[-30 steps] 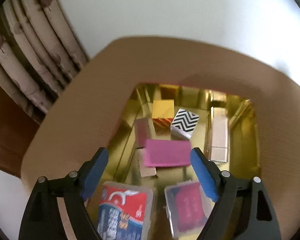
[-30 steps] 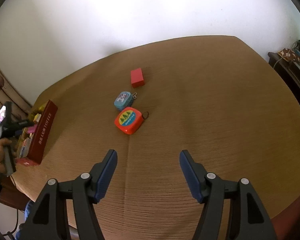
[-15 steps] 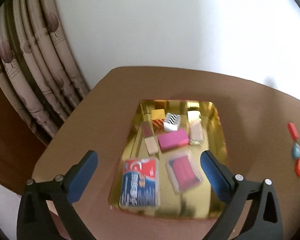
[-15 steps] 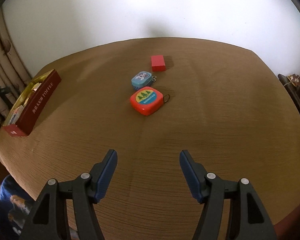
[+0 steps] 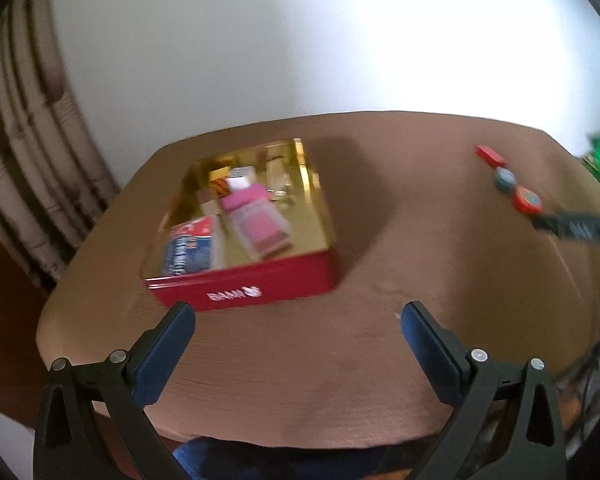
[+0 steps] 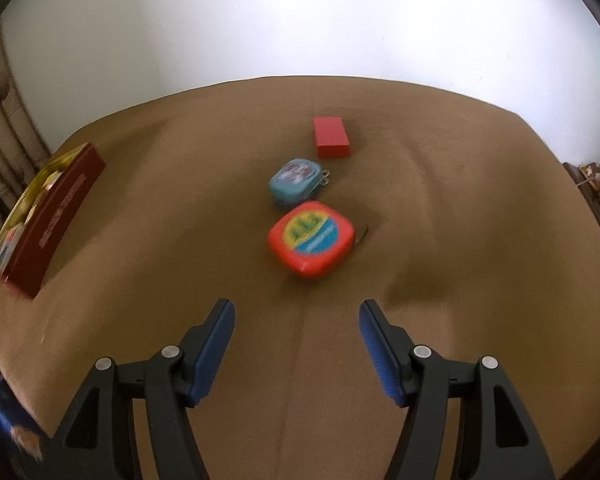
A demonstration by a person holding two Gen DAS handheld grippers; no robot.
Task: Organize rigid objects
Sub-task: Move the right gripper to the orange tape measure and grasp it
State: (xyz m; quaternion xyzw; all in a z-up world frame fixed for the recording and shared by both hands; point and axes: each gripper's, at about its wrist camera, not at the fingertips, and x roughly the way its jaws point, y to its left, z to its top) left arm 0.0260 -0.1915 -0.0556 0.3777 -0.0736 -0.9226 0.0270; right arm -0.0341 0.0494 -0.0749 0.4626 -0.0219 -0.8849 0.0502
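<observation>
Brown surface (image 6: pixel 440 320) lies bare between the red tin (image 6: pixel 56 208) at its left edge and the middle row of orange case (image 6: pixel 312 238), blue case (image 6: pixel 296 180) and red block (image 6: pixel 331 137), both the left hand-held gripper (image 5: pixel 298 330), jaws just widened, and the right hand-held gripper (image 6: pixel 296 320) gaping over nothing

The right tool (image 6: pixel 296 322) hangs empty and parted above the brown table (image 6: pixel 440 272) — orange case (image 6: pixel 311 238) just ahead.

L hand-held gripper (image 5: pixel 298 314) opened (empty), off tin (image 5: pixel 244 286)
</observation>
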